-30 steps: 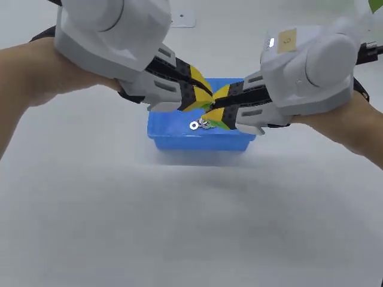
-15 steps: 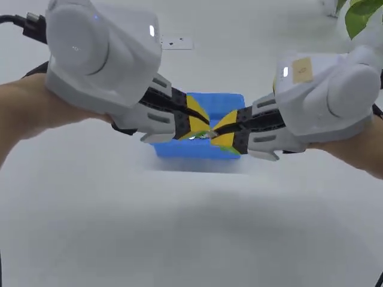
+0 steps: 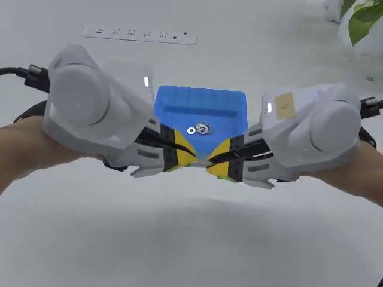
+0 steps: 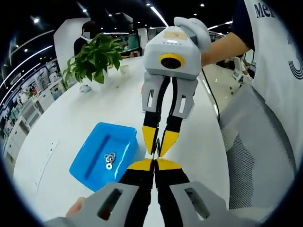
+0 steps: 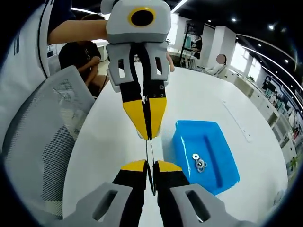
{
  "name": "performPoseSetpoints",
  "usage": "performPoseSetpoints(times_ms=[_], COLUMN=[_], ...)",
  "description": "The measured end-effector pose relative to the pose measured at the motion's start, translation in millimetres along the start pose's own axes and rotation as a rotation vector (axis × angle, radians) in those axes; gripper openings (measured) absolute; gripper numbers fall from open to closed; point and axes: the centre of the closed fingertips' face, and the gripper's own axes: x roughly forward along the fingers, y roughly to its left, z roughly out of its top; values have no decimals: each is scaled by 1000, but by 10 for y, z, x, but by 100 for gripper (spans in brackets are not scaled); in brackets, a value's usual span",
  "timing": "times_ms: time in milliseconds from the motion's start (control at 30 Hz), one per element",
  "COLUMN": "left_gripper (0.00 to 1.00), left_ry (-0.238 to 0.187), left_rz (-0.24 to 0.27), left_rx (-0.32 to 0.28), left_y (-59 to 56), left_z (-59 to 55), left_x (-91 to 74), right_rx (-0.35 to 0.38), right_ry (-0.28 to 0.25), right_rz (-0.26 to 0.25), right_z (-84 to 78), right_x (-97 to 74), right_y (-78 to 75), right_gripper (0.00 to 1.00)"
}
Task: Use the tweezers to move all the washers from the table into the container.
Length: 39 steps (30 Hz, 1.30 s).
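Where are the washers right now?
In the head view the washers lie clustered inside the blue container, just beyond the left gripper and right gripper.

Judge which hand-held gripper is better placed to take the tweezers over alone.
Right, narrowly. The tweezers run deep between the shut jaws of the right hand-held gripper, while the left hand-held gripper seems to pinch only their tip. Both sit equally near the container.

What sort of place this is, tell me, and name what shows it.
Probably an open-plan office or lab floor: a long white table with a power strip on it, a mesh office chair at its edge, a potted plant, and ceiling light strips overhead.
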Motion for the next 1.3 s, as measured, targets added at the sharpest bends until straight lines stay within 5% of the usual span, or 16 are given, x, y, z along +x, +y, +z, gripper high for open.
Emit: performPoseSetpoints(times_ms=[433,700,933,1167,1300], left_gripper=[5,5,6,9,9], left_ry=[54,86,93,75,-63], left_rz=[-10,-39,-31,10,71], left_rx=[-90,-164,-171,-194,-265], left_y=[47,-42,-99,-138,-112], left_z=[-428,-632,-640,-611,-358], left_x=[256,307,241,91,-102], right_rx=[-15,-1,-68,-36,36], right_ry=[99,120,198,200,144], right_rz=[54,71,71,19,-23], right_z=[-369,-465,-602,-533,-393], right_x=[264,334,349,268,108], right_y=[26,38,87,42,36], right_gripper=[8,8,11,18,18])
